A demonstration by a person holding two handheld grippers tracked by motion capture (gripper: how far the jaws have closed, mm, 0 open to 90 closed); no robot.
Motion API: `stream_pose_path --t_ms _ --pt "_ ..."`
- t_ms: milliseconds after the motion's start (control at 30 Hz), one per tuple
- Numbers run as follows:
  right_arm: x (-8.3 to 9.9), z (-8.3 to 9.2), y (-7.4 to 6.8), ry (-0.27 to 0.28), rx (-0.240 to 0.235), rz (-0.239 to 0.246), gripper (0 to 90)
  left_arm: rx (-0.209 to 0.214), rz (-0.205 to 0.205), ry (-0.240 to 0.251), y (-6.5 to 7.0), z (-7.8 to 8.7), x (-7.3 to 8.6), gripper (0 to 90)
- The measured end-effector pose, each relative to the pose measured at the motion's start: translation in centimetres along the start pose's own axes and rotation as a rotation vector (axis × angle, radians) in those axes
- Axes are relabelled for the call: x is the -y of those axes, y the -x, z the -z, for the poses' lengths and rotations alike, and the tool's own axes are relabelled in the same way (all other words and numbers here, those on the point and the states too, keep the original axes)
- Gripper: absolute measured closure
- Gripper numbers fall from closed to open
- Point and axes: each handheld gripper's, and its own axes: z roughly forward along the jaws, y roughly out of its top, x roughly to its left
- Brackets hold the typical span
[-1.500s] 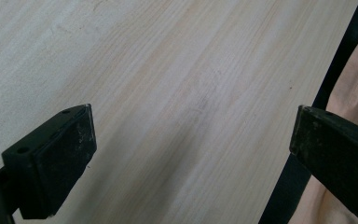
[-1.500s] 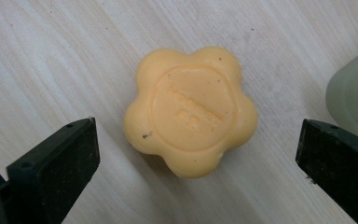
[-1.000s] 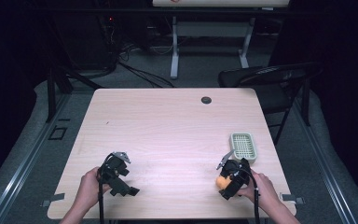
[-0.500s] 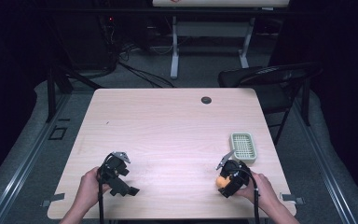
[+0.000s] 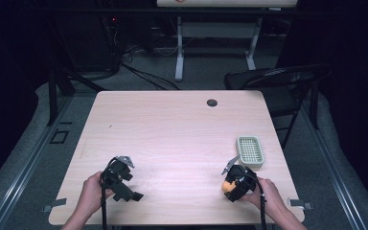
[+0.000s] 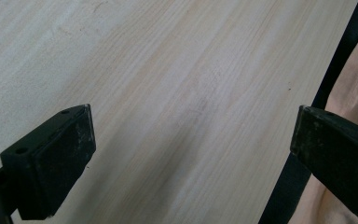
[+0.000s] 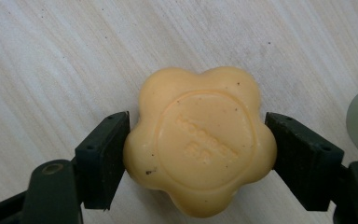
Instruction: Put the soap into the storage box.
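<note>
Soap (image 7: 200, 140), an orange bar in flower shape, is between the two jaws of the right claw (image 7: 198, 154), near the front right edge of the bench (image 5: 172, 129). Both jaws touch its rounded lobes, so the claw is closed on it. I judge the main risk comes from the bench: if the bar is dragged and not lifted, it may catch on the wood and turn. Next is the green soap dish (image 5: 249, 151), just behind the claw; a low approach could push it towards the bench edge. The soap itself is smooth and curved, so it may slip out if the grip loosens. The left claw (image 6: 191, 140) is wide open, with nothing in it, over bare wood.
</note>
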Motion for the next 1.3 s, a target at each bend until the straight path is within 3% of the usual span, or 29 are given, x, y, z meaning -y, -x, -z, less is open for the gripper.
stream_pose_path --t_ms 667,867,1300 --pt "-0.06 0.39 0.11 0.004 -0.002 -0.019 24.9 0.000 0.000 0.004 -0.01 0.07 0.06 0.2" --pt "0.03 0.16 0.16 -0.016 -0.003 -0.015 24.7 -0.001 0.000 0.001 0.01 0.05 0.05 0.3" --pt "-0.09 -0.31 0.11 0.001 -0.015 -0.041 24.0 -0.004 0.002 -0.006 -0.01 -0.05 -0.01 0.4"
